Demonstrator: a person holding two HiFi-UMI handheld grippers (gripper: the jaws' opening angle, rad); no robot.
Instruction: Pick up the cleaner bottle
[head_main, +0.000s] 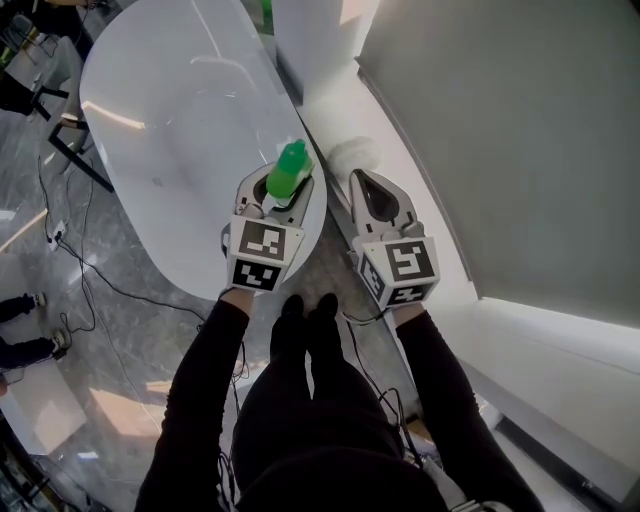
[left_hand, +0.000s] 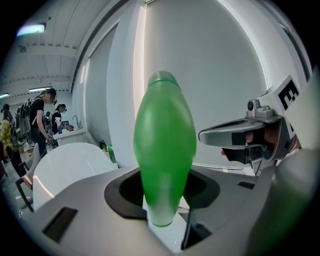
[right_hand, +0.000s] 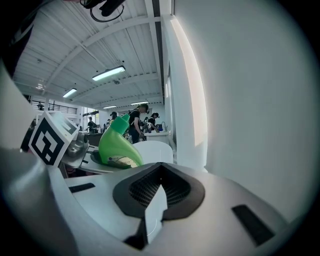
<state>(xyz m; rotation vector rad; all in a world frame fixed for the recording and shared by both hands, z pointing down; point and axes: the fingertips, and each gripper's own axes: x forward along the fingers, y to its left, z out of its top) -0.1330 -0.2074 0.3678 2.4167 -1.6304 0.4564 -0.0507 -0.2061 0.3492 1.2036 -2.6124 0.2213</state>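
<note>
Cleaner bottle (head_main: 289, 172), frame centre: bright green, with a pale label (legible only in the right gripper view). Left gripper (head_main: 283, 195) and right gripper (head_main: 366, 186): pale grey shells, black-and-white square-marker cubes. Bathtub (head_main: 170, 110), upper left: glossy white. Sleeves (head_main: 200, 400): black.

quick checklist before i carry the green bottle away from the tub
1. Cleaner bottle gripped by left tongs: ok, jaws closed on its lower end.
2. Right tongs empty: ok, shut on nothing.
3. Right tongs apart from the bottle: ok, a gap shows in the head view.
4. Bottle lifted off the bathtub rim: cannot tell.
5. Cap closed: cannot tell.
</note>
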